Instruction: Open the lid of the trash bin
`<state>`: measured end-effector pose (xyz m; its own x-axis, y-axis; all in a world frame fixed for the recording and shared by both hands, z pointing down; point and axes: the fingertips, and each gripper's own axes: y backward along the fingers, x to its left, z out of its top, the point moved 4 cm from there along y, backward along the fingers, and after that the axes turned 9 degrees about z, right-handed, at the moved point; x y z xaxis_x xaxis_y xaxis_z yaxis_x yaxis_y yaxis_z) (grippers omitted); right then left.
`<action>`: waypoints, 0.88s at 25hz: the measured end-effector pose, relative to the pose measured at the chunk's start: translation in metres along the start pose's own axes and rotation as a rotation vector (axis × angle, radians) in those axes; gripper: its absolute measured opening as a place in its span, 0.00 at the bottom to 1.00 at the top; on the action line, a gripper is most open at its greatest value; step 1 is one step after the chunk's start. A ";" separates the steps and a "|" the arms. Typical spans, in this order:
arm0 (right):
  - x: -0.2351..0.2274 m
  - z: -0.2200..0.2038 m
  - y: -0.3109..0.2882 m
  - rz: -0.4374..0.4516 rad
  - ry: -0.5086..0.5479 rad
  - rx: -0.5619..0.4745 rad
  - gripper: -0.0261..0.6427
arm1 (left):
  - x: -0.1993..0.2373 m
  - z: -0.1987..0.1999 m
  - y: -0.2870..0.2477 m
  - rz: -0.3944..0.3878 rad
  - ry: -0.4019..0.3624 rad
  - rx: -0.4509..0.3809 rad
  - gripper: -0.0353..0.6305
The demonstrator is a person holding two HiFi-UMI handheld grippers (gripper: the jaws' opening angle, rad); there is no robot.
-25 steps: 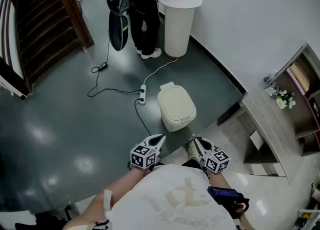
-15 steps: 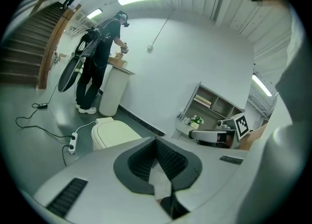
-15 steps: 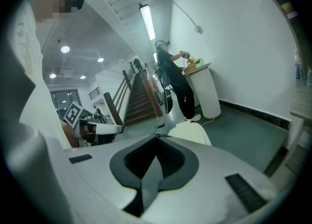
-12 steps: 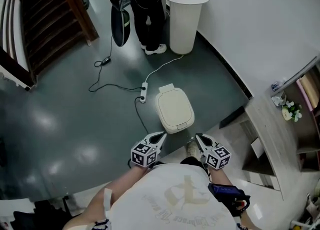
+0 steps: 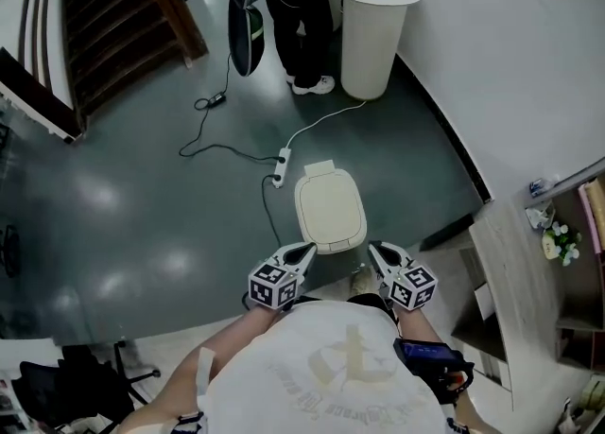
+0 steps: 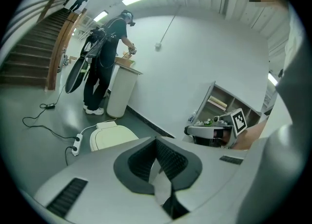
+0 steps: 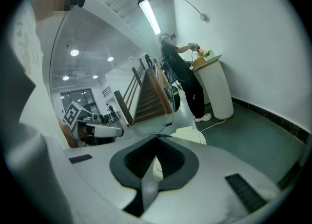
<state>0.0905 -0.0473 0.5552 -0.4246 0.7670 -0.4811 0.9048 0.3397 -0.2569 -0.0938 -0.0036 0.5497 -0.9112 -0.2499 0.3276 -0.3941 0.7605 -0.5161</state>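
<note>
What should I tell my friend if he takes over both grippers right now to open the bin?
Left gripper: shut, empty, held near the body.
Right gripper: shut, empty, alongside it.
Trash bin: on the dark floor just ahead, closed; neither gripper touches it.
Done: nothing yet.
Left: reach forward and open it, probably from its near edge. Mind the power strip beside the bin.

— Where does the trash bin stand?
— On the floor, just ahead of the left gripper and the right gripper, one near each front corner.
— And behind it?
— A power strip beside its back left corner. Farther back, a person left of a round stand at the floor's wall edge. Stairs far left, shelves right.
</note>
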 end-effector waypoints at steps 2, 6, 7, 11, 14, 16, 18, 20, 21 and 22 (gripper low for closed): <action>-0.011 0.004 0.000 0.022 0.000 0.011 0.05 | -0.003 0.001 -0.007 0.022 0.009 0.005 0.08; -0.032 0.009 -0.003 0.063 0.002 0.031 0.05 | -0.008 0.001 -0.019 0.068 0.031 0.016 0.08; -0.037 0.011 -0.003 0.075 0.003 0.036 0.05 | -0.009 0.000 -0.022 0.079 0.037 0.019 0.07; -0.053 0.018 -0.006 0.127 0.015 0.060 0.05 | -0.015 -0.003 -0.032 0.127 0.062 0.020 0.08; -0.065 0.022 -0.007 0.166 0.024 0.081 0.05 | -0.021 -0.007 -0.040 0.165 0.089 0.019 0.08; -0.073 0.024 -0.006 0.193 0.029 0.096 0.05 | -0.026 -0.013 -0.046 0.186 0.110 0.023 0.08; -0.081 0.023 -0.007 0.220 0.032 0.114 0.05 | -0.031 -0.018 -0.052 0.207 0.129 0.029 0.08; -0.088 0.022 -0.007 0.243 0.030 0.130 0.05 | -0.034 -0.022 -0.055 0.228 0.143 0.034 0.08; -0.091 0.021 -0.008 0.253 0.029 0.136 0.05 | -0.036 -0.024 -0.057 0.238 0.149 0.035 0.08; -0.094 0.020 -0.009 0.264 0.029 0.142 0.05 | -0.036 -0.025 -0.059 0.249 0.155 0.035 0.08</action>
<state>0.1215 -0.1337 0.5856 -0.1727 0.8343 -0.5236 0.9690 0.0485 -0.2423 -0.0344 -0.0247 0.5879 -0.9523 0.0383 0.3027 -0.1669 0.7652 -0.6218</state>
